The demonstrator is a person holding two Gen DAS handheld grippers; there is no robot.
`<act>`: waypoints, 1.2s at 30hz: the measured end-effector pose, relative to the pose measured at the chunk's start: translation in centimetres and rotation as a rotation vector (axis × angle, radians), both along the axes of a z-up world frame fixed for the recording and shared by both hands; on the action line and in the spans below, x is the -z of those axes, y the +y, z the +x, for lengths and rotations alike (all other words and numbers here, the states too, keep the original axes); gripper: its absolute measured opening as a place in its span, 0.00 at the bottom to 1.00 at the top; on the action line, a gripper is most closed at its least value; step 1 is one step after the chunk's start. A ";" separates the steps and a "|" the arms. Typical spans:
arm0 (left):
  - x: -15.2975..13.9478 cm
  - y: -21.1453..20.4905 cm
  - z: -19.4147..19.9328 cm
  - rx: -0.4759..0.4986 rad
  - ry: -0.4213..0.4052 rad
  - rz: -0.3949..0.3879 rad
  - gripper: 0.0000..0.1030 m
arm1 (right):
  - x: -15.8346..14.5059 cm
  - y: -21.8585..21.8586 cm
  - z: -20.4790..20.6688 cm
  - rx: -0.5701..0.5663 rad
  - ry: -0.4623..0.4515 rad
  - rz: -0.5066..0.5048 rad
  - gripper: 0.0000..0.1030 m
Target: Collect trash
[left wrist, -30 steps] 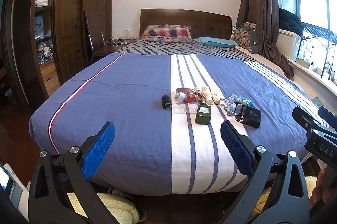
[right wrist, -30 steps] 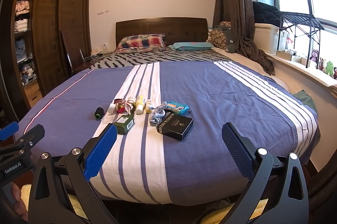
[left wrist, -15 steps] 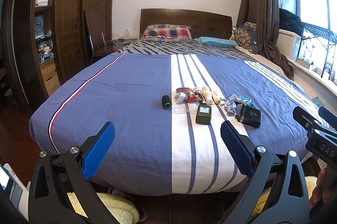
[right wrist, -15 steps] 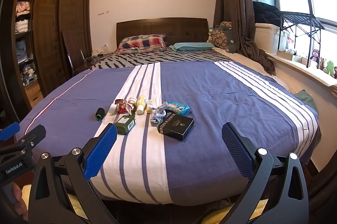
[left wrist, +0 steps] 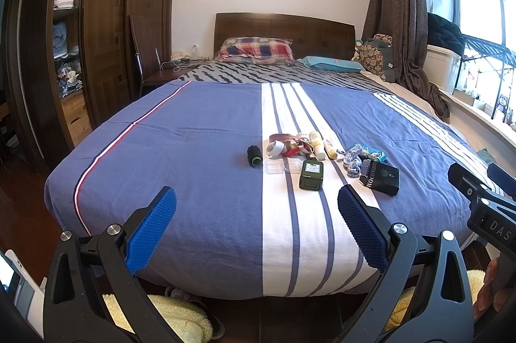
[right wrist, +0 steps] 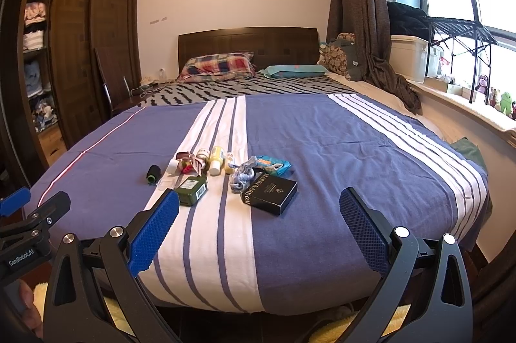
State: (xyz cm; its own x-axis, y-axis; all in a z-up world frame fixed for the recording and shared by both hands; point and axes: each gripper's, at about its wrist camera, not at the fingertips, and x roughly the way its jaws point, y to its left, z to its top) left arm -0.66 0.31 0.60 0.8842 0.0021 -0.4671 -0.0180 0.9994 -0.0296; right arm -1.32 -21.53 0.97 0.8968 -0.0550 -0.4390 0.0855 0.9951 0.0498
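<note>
A cluster of small items lies mid-bed on the blue and white striped cover [left wrist: 193,149]: a black thread spool [left wrist: 253,156] [right wrist: 153,174], a dark green bottle [left wrist: 311,174] [right wrist: 192,190], a black box [left wrist: 380,177] [right wrist: 272,191], small yellow bottles [left wrist: 317,143] [right wrist: 216,159], a crumpled blue wrapper [left wrist: 369,152] [right wrist: 274,165], ribbon and tape scraps [left wrist: 283,144]. My left gripper [left wrist: 256,233] and right gripper [right wrist: 258,233] both hover open at the foot of the bed, short of the items, holding nothing.
A dark wardrobe [left wrist: 80,36] with open shelves and a chair [left wrist: 145,59] stand at the left. Pillows [left wrist: 258,49] lie by the headboard. A curtain [right wrist: 358,20], storage box and window sill run along the right. Yellow towels [left wrist: 167,320] lie on the floor below.
The right wrist view has shifted very slightly; otherwise nothing has moved and both grippers stay open.
</note>
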 end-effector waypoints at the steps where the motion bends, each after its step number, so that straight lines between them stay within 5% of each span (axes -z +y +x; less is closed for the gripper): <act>1: 0.0 0.0 0.0 -0.002 0.000 -0.001 0.92 | 0.0 -0.1 0.0 0.001 0.001 0.000 0.97; 15: 1.6 0.7 1.4 -0.007 0.042 0.006 0.92 | 1.2 -2.2 0.8 0.040 0.029 0.013 0.97; 36: 8.3 0.5 9.4 0.054 0.199 0.004 0.92 | 10.4 -3.1 11.6 0.088 0.228 0.090 0.97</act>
